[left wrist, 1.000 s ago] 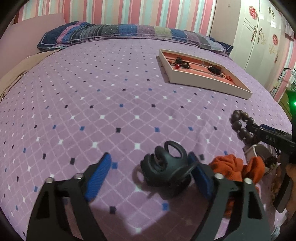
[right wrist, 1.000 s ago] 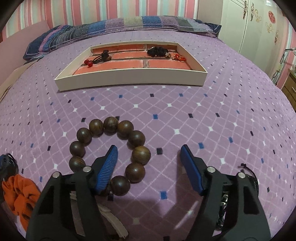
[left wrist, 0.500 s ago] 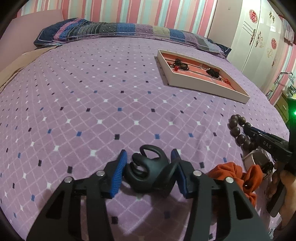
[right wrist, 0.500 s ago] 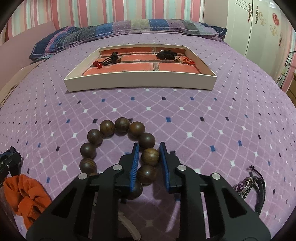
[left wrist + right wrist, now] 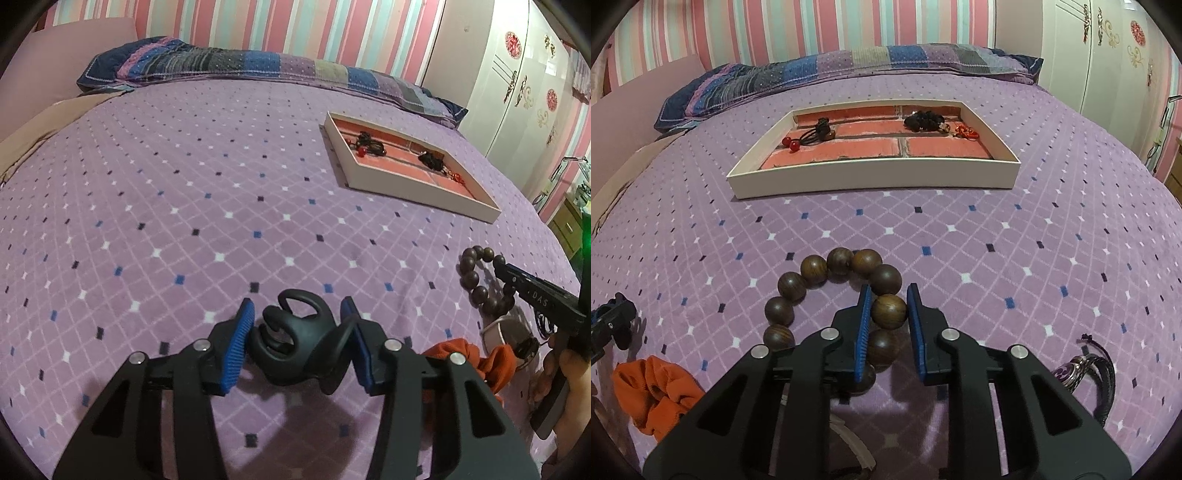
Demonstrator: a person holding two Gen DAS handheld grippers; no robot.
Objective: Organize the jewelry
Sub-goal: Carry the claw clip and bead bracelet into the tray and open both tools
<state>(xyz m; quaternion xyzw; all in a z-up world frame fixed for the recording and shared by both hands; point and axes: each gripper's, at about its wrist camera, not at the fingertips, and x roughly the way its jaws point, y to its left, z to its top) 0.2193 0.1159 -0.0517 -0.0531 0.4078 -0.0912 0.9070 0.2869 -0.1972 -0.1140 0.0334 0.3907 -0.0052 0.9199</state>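
My left gripper is shut on a black hair claw clip and holds it just above the purple bedspread. My right gripper is shut on one bead of a brown wooden bead bracelet, which is lifted slightly off the bed. The bracelet also shows in the left wrist view. A white tray with a brick-pattern floor lies further up the bed and holds a black hair tie with red beads and a black and red piece. The tray also shows in the left wrist view.
An orange scrunchie lies on the bed between the grippers. A black cord bracelet with a purple charm lies to the right. A white band lies beside the scrunchie. A patchwork pillow and white wardrobe stand beyond.
Both grippers went from open to shut: the left closed on the claw clip, the right on a bracelet bead. Both have since lifted slightly.
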